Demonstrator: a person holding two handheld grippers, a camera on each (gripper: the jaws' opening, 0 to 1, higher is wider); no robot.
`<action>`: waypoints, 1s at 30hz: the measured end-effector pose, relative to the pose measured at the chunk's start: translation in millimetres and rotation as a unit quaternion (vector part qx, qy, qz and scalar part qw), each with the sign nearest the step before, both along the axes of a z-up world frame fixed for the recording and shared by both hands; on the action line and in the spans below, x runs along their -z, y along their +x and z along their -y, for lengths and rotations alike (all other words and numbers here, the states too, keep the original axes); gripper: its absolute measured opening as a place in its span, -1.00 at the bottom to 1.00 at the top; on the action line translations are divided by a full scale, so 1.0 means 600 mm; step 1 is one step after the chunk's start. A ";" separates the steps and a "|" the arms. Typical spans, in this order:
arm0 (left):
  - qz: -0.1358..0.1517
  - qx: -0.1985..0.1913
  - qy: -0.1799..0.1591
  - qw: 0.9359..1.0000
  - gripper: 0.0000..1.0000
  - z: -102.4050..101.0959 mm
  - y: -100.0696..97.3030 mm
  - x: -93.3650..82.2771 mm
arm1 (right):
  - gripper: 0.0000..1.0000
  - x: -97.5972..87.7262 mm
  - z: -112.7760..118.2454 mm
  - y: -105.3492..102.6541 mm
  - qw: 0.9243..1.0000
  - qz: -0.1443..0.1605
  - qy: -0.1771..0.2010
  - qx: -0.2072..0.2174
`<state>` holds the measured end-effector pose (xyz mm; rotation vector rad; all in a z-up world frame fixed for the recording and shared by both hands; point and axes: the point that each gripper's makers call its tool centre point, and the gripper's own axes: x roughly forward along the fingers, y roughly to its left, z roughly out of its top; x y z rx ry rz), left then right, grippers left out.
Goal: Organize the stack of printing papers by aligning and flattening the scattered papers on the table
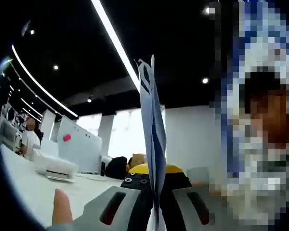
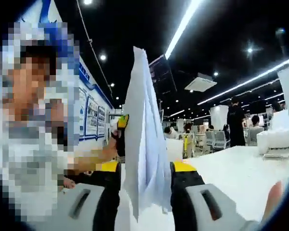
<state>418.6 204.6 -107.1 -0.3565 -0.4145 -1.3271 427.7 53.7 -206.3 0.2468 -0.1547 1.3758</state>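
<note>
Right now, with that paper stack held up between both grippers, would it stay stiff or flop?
The paper stack probably flops: its sheets fan apart and curve above the right gripper. It looks light, thin edge-on in the left gripper. Loose sheets could slip sideways.

I see the papers point(image 1: 153, 144) standing edge-up between my left gripper point(image 1: 151, 204) jaws; likewise between my right gripper point(image 2: 145, 192) jaws. The table point(image 2: 231, 168) lies beyond.

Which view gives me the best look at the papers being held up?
The right gripper view: the papers show their broad, fanned white faces rising between that tool's jaws. The left gripper view has the papers almost edge-on, a thin bluish sliver.
</note>
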 end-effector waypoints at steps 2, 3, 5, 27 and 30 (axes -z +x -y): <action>0.007 -0.002 -0.012 1.000 -0.90 0.000 -0.001 -0.014 | -0.25 -0.001 0.006 0.004 0.998 -0.028 0.057 0.003; 0.010 -0.002 -0.022 1.000 -0.90 -0.002 -0.001 -0.022 | -0.26 0.001 0.006 0.002 0.996 -0.034 0.077 -0.002; 0.016 0.001 -0.032 0.999 -0.90 -0.002 -0.003 -0.035 | -0.29 0.009 0.010 0.011 0.993 -0.053 0.103 0.012; 0.032 0.041 -0.151 0.987 -0.90 -0.015 -0.025 -0.110 | -0.37 -0.085 -0.059 -0.030 0.955 -0.013 0.288 -0.067; 0.019 0.041 -0.165 0.985 -0.90 -0.021 -0.018 -0.095 | -1.00 -0.082 -0.062 -0.031 0.964 0.025 0.262 -0.039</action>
